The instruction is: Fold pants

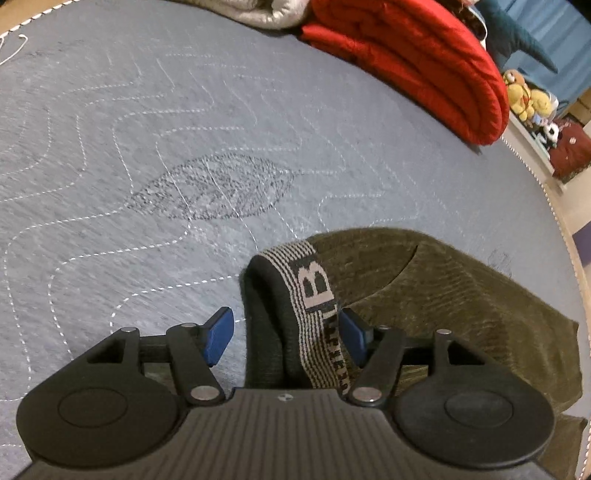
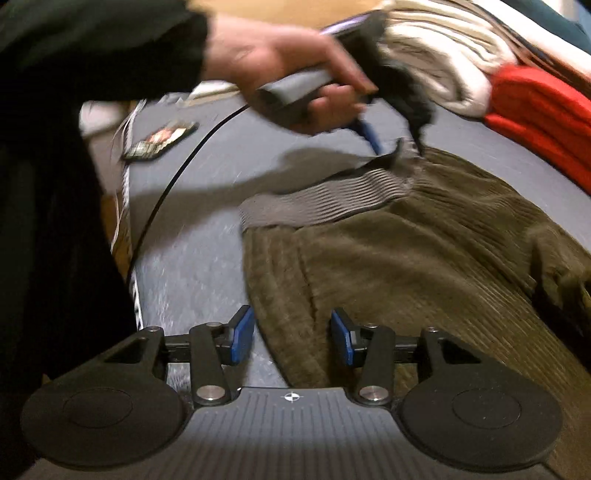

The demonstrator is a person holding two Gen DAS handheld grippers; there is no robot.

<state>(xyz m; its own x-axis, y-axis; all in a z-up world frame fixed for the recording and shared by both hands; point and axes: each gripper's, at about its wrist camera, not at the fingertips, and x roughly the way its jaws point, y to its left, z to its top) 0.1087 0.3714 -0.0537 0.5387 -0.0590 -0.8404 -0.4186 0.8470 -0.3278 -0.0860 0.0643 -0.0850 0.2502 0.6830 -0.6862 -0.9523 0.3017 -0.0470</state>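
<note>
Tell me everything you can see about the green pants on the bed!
The pants are olive green and look like soft ribbed corduroy. They lie mostly flat on the grey quilted bed, a bit rumpled. The waistband is striped grey and black with a big letter B. The left tongs stand open around the lifted waistband. The right tongs are open over the pants' edge.

bare mattress (image 1: 147, 129) leftward, red blanket (image 1: 424, 62) beyond

A grey quilted mattress (image 1: 184, 129) is lying under everything, a leaf pattern (image 1: 214, 188) showing mid-surface. A folded red blanket (image 1: 417, 62) is sitting at the far right, a pale blanket (image 1: 266, 13) beside it. Yellow plush toys (image 1: 526, 96) are sitting beyond the right edge.
</note>
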